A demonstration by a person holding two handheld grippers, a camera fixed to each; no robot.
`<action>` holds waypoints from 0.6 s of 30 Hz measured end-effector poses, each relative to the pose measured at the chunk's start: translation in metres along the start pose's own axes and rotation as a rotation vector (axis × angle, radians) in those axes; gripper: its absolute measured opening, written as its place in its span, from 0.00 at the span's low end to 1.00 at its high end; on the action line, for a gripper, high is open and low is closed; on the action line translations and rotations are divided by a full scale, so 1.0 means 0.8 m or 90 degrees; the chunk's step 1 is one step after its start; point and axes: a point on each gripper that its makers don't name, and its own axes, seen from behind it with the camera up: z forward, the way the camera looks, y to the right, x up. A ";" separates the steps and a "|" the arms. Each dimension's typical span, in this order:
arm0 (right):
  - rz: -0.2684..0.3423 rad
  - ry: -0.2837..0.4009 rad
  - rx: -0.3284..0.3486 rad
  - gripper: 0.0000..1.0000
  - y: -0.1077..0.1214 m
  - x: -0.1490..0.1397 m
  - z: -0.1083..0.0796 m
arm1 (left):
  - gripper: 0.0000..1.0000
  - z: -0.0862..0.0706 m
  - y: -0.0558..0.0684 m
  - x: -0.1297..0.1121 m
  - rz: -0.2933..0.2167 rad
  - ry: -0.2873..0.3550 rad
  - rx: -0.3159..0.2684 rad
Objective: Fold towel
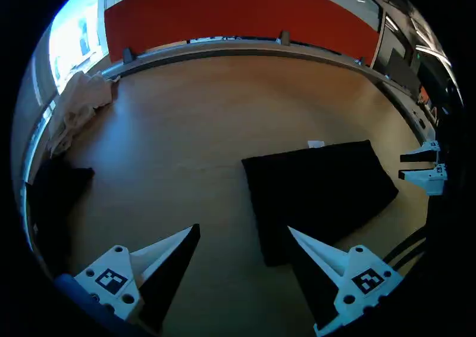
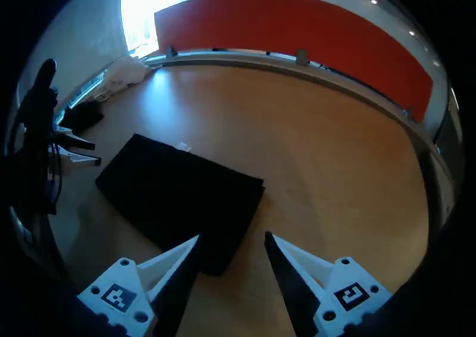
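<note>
A black towel (image 1: 318, 191) lies flat in a folded rectangle on the wooden table (image 1: 190, 128), a small white tag (image 1: 316, 143) at its far edge. My left gripper (image 1: 243, 228) hovers open just above its near left corner, holding nothing. My right gripper (image 1: 401, 165) appears at the right edge, open beside the towel. In the right gripper view the towel (image 2: 178, 197) spreads left of centre, with its tag (image 2: 183, 147) at the far edge. The right gripper (image 2: 232, 236) stands open over the near corner, and the left gripper (image 2: 97, 154) sits beside the towel's far left end.
A red partition (image 1: 238, 15) runs along the table's far edge. A pile of pale cloth (image 1: 77, 105) lies at the far left corner, with a dark cloth (image 1: 56, 185) nearer along the left edge. Bare wood stretches beyond the towel.
</note>
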 end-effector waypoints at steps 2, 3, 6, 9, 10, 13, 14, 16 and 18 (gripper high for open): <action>-0.002 0.000 0.003 0.75 -0.002 -0.003 -0.002 | 0.99 -0.006 -0.004 -0.005 -0.005 0.000 0.005; -0.004 0.000 0.004 0.75 -0.003 -0.005 -0.004 | 0.99 -0.008 -0.006 -0.008 -0.007 0.000 0.007; -0.011 -0.002 0.008 0.75 -0.005 -0.010 -0.006 | 0.99 -0.017 -0.010 -0.016 -0.014 0.000 0.014; -0.020 -0.005 0.015 0.75 -0.007 -0.016 -0.006 | 0.99 -0.027 -0.015 -0.023 -0.022 0.001 0.020; -0.024 -0.007 0.017 0.75 -0.008 -0.018 -0.007 | 0.99 -0.031 -0.017 -0.025 -0.025 0.001 0.023; -0.037 -0.011 0.025 0.75 -0.010 -0.024 -0.007 | 0.99 -0.041 -0.022 -0.032 -0.035 0.003 0.031; -0.043 -0.013 0.027 0.75 -0.011 -0.026 -0.007 | 0.99 -0.045 -0.024 -0.034 -0.038 0.004 0.034; -0.054 -0.016 0.033 0.75 -0.013 -0.031 -0.006 | 0.99 -0.052 -0.028 -0.039 -0.045 0.004 0.039; -0.067 -0.021 0.040 0.75 -0.015 -0.036 -0.005 | 0.99 -0.059 -0.032 -0.045 -0.052 0.004 0.044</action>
